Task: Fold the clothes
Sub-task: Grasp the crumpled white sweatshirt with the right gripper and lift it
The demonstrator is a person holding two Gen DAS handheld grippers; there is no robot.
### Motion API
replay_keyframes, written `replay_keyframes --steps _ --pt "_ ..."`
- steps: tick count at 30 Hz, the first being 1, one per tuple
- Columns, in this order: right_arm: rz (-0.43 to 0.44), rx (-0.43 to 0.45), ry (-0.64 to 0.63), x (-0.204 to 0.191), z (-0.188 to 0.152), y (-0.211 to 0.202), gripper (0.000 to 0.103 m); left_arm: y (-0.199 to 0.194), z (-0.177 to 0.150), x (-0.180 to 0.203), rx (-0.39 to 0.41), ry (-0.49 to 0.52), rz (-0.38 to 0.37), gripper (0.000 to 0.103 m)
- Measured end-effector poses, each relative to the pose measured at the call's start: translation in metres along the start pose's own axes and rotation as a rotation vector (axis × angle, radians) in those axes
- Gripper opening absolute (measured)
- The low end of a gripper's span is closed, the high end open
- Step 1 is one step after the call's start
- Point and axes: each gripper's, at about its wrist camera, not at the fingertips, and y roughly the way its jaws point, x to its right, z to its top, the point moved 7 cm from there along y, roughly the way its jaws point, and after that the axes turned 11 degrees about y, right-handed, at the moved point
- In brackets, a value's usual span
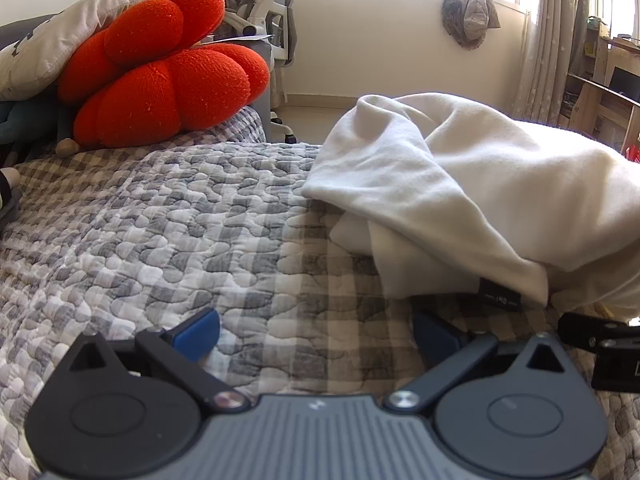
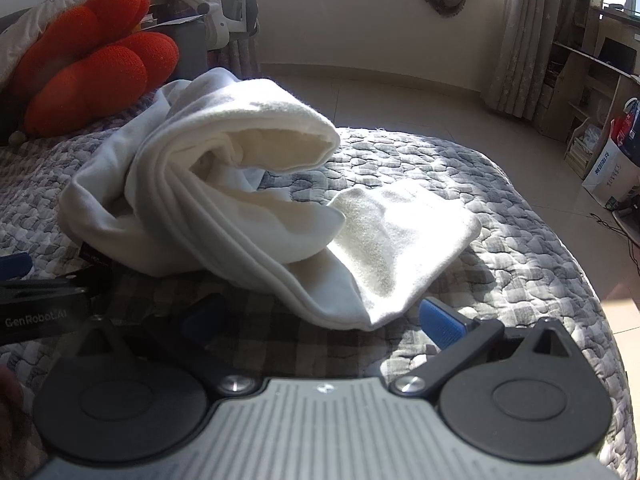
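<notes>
My left gripper [image 1: 316,336] and right gripper [image 2: 324,320] both stand spread wide, clamping nothing. "GenRobot.AI" reads on the left unit's side. The white garment [image 2: 224,200], crumpled in a heap with a small dark tag, lies just ahead on the grey checked quilt [image 1: 160,220]. An orange cushion [image 1: 160,68] sits beyond.

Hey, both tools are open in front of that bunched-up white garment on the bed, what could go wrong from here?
1. The white garment lies twisted in overlapping layers, so a pinch may catch several at once and drag the bundle instead of spreading it.
2. The right tool sits close to the quilted bedspread; closing low might grab quilt along with cloth.
3. The left tool and right tool are near each other at the garment's near edge and could collide.
</notes>
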Motion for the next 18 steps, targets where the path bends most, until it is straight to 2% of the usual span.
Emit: replay_keyframes --steps 5,6,7,9,12,15,18 --pt "-0.022 0.078 -0.038 -0.005 0.011 -0.003 0.103 -0.002 -0.001 0.000 -0.002 0.006 -0.001 0.103" --pt "-0.035 0.088 -0.061 -0.013 0.017 -0.002 0.100 -0.002 -0.002 0.000 -0.003 0.008 -0.001 0.103" --pt "-0.039 0.126 -0.088 -0.020 0.023 -0.005 0.093 -0.003 -0.002 -0.001 -0.004 0.013 -0.010 0.103" --pt "-0.032 0.145 -0.097 -0.025 0.030 -0.012 0.051 -0.005 -0.001 -0.003 -0.011 0.021 -0.028 0.103" --pt "0.006 0.145 -0.080 -0.023 0.032 -0.017 0.028 -0.011 0.004 -0.012 -0.006 -0.001 -0.045 0.102" --pt "0.024 0.176 -0.104 -0.026 0.041 -0.033 0.021 -0.025 0.018 -0.017 0.049 -0.033 -0.067 0.102" --pt "0.075 0.234 -0.128 -0.032 0.044 -0.056 0.017 -0.036 0.028 -0.010 0.090 -0.002 -0.102 0.102"
